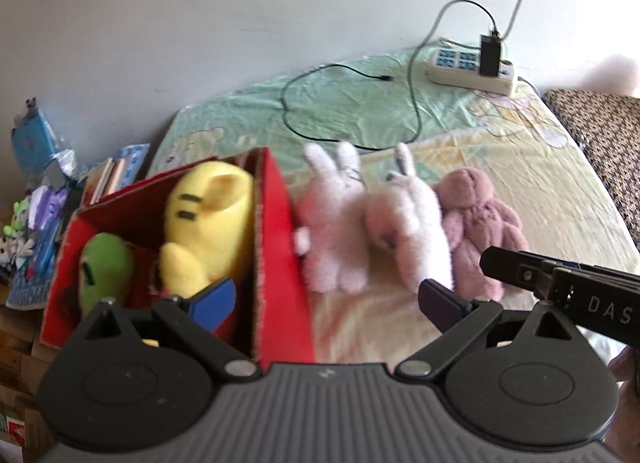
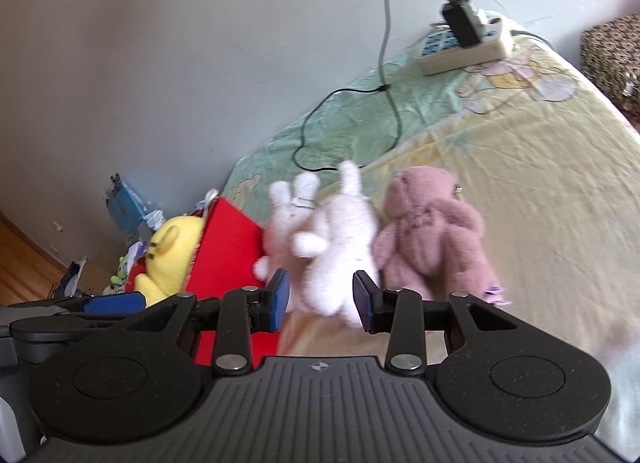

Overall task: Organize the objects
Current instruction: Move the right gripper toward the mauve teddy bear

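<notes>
A bed (image 2: 540, 167) with a pale green and yellow printed sheet carries an open red cardboard box (image 1: 280, 263) holding a yellow plush toy (image 1: 208, 223) and a green plush toy (image 1: 106, 267). Just beside the box lie two white plush rabbits (image 2: 340, 247) and a mauve plush bear (image 2: 432, 231). The left claw (image 1: 324, 299) gapes wide over the box edge; the right claw (image 2: 320, 299) stands apart around a rabbit's feet.

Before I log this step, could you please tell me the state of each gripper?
Left gripper: open, holding nothing.
Right gripper: open, empty, fingers either side of the white bunny.
</notes>
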Demonstrator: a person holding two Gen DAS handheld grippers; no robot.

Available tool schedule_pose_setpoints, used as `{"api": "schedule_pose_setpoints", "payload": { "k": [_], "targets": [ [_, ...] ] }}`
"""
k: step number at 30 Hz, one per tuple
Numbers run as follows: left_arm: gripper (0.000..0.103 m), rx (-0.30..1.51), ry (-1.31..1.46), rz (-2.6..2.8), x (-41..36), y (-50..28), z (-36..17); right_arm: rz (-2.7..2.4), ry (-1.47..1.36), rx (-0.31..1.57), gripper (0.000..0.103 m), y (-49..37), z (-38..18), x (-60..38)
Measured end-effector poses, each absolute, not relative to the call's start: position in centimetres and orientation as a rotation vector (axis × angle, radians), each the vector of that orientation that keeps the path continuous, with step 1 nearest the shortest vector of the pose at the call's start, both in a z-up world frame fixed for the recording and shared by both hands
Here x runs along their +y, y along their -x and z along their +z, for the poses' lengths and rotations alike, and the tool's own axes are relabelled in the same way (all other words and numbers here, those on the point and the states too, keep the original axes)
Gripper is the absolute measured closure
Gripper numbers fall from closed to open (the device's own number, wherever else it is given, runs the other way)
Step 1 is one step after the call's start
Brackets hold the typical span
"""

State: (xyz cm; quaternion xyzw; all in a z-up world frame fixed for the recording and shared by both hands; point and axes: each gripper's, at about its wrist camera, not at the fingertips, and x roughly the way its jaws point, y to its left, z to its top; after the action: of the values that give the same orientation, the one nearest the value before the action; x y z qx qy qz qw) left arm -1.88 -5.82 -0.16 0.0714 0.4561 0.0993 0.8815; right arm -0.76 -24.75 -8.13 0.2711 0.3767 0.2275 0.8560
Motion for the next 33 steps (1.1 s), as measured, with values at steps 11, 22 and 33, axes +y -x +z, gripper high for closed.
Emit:
{"api": "schedule_pose_setpoints", "payload": {
  "k": [11,22,33],
  "targets": [
    [0.005,1.04,-0.087,0.039,-7.9,-0.7,-4.0,0.391,-0.61,0.808,0.064,-0.3,-9.7,-28.1],
    [0.012,1.121,0.067,-0.124,-8.1,-3.1,-7.1,0.3,-0.662,0.916,0.064,-3.3,-13.8,-30.2],
    [0.012,1.146,0.049,-0.122,-7.5,-4.9,-8.4,0.345,-0.62,0.983,0.067,-5.9,-15.9,-28.2]
  ]
}}
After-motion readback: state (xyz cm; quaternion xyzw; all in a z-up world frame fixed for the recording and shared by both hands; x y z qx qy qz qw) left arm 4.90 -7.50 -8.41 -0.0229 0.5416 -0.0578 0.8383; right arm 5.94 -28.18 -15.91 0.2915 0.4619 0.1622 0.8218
